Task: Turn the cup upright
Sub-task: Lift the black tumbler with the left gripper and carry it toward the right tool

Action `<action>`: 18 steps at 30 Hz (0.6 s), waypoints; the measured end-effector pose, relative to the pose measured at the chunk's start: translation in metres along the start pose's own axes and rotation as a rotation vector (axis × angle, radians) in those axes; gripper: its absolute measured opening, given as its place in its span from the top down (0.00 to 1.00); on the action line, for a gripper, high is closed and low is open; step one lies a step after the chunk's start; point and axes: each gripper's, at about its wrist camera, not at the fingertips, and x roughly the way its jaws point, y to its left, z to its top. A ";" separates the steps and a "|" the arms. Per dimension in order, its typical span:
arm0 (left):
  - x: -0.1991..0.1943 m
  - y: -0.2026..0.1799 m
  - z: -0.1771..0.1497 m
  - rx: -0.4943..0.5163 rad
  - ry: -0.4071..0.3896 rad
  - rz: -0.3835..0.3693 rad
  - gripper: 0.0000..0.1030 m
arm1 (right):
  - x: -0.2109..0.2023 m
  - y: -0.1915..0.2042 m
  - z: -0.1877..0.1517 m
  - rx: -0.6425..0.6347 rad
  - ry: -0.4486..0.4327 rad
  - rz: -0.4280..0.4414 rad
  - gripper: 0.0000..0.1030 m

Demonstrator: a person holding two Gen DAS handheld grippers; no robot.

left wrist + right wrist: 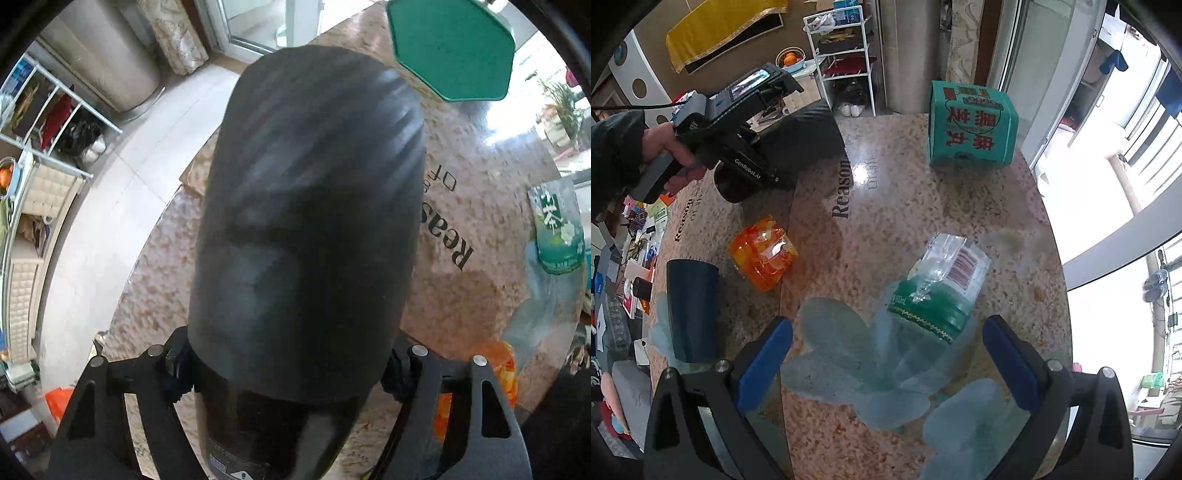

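Left hand-held gripper (284, 373) clamps black cup (306, 229) above speckled table (480, 177).

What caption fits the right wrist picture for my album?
Open right gripper above a green-labelled clear plastic bottle lying on the speckled table; left gripper holds a black cup.

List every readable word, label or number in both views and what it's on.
"Reason": printed on the table, twice in the right view; smaller line beneath is blurred.
"GenRobot.AI": on the left gripper, which holds the black cup.
Red Chinese characters on the green box: unreadable.
Barcode and label on the bottle: too small.
Cup's lower label: blurred.
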 end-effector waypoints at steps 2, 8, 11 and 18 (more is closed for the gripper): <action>-0.001 0.001 0.000 -0.020 -0.010 0.000 0.23 | 0.002 -0.001 -0.001 0.007 0.011 -0.004 0.00; -0.017 -0.007 -0.020 -0.103 -0.099 -0.003 0.23 | 0.001 -0.004 -0.003 0.029 0.007 -0.011 0.00; -0.024 -0.008 -0.030 -0.143 -0.114 -0.032 0.23 | 0.000 -0.004 -0.004 0.039 0.003 -0.010 0.00; -0.035 -0.007 -0.052 -0.217 -0.153 -0.043 0.23 | -0.003 0.004 -0.005 0.031 -0.012 -0.010 0.00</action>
